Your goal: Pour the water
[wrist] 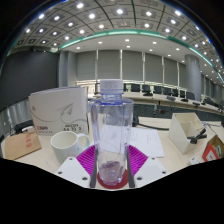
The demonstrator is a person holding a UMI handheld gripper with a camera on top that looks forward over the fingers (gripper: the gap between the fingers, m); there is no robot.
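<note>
A clear plastic water bottle [111, 120] with a white cap stands upright between my fingers, its base over a red coaster [96, 183] on the white table [152, 160]. My gripper [112, 172] is shut on the bottle's lower part, with a finger pressing on each side and the magenta pads [86, 160] flaring outward. A white mug [67, 147] sits just left of the bottle, a little beyond the left finger.
A white folded paper stand [58, 108] rises behind the mug. An open white box [188, 130] with a dark item inside sits to the right. Rows of desks and chairs [165, 93] fill the far room.
</note>
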